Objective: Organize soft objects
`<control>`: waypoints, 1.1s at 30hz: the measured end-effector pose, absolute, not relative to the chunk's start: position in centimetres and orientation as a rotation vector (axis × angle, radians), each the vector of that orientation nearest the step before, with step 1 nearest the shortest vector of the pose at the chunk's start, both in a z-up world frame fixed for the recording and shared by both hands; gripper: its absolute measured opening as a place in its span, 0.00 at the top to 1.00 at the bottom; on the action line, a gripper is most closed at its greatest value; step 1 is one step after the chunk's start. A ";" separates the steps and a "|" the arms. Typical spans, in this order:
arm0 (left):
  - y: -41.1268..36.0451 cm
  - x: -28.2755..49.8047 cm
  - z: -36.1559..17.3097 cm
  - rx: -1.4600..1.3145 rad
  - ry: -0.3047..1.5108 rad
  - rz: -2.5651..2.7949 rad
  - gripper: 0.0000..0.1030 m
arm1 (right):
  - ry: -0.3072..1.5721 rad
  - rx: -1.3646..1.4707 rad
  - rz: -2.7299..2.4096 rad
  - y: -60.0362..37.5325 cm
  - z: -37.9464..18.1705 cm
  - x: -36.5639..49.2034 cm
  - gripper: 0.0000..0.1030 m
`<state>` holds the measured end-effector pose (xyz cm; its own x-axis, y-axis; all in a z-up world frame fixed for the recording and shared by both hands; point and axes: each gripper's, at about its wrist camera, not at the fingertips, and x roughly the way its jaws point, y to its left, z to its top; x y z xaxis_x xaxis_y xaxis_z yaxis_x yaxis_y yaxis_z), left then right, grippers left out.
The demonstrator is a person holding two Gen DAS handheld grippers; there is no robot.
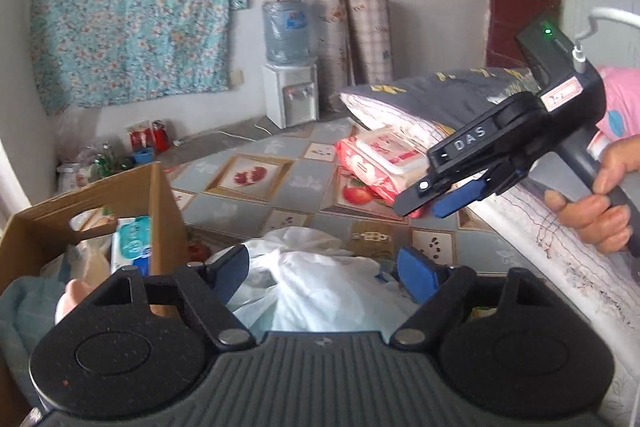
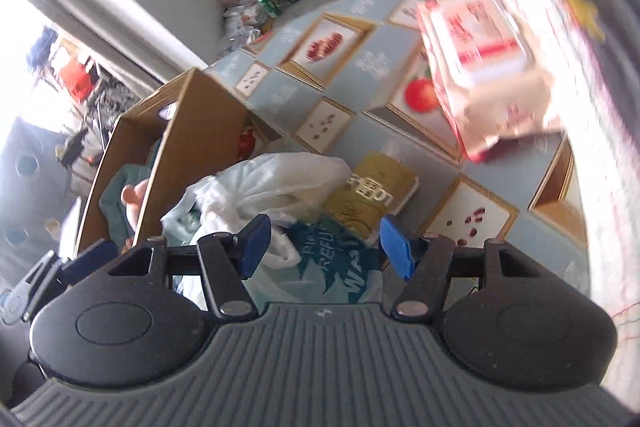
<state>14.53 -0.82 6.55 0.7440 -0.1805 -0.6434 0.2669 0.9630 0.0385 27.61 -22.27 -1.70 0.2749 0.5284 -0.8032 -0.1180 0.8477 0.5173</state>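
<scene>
1. The step in hand, as I judge it, is to pick up the next soft thing from the floor and put it into the cardboard box (image 1: 160, 211). The nearest soft thing is the white plastic bag (image 1: 320, 283), which lies on the patterned floor mat (image 1: 280, 187) just beside the box.
2. To do it well, I would lower the left gripper (image 1: 324, 271) straight over the bunched top of the bag and close on a thick fold, not on a thin loose edge, because thin plastic can slip out.
3. The box already holds a pack of tissues (image 1: 132, 243) and some cloth, so the bag should go into the free part, and be lifted high enough to pass the box wall.
4. The left gripper is open, with the jaws wide apart. The bag shows between the blue pads (image 1: 416, 275), but I cannot tell if they touch it; it looks not gripped.
5. The right gripper (image 2: 320, 247) is also open, about half wide, and holds nothing. It hangs above the bag and a yellow packet (image 2: 372, 195), with a hand (image 1: 596, 211) on its handle.
6. A red and white pack (image 1: 384, 159) and a folded dark quilt (image 1: 432, 99) lie farther back, well apart from the box.
</scene>
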 end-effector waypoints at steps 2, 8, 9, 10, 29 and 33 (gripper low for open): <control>-2.5 17.4 5.9 0.189 0.739 -0.318 0.22 | 1.275 0.493 0.413 -23.3 -4.2 29.2 0.41; -5.9 25.1 1.4 0.331 0.926 -0.413 0.29 | 1.369 0.725 0.355 -25.4 -10.4 32.0 0.43; -6.1 26.3 0.7 0.332 0.957 -0.426 0.29 | 1.376 0.743 0.356 -25.6 -11.0 32.3 0.44; -6.3 27.5 0.0 0.329 0.989 -0.436 0.29 | 1.382 0.770 0.356 -25.7 -11.7 32.5 0.44; -8.0 33.7 -5.7 0.246 1.242 -0.440 0.47 | 1.357 0.841 0.377 -25.2 -14.4 32.7 0.71; -8.3 33.1 -4.0 0.236 1.200 -0.440 0.47 | 1.314 0.845 0.384 -25.9 -12.6 32.1 0.71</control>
<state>33.07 -8.31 -4.02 0.2920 -0.2035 -0.9345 0.4489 0.8919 -0.0539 32.09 -25.93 -12.61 0.2485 0.6840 -0.6859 0.2069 0.6542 0.7274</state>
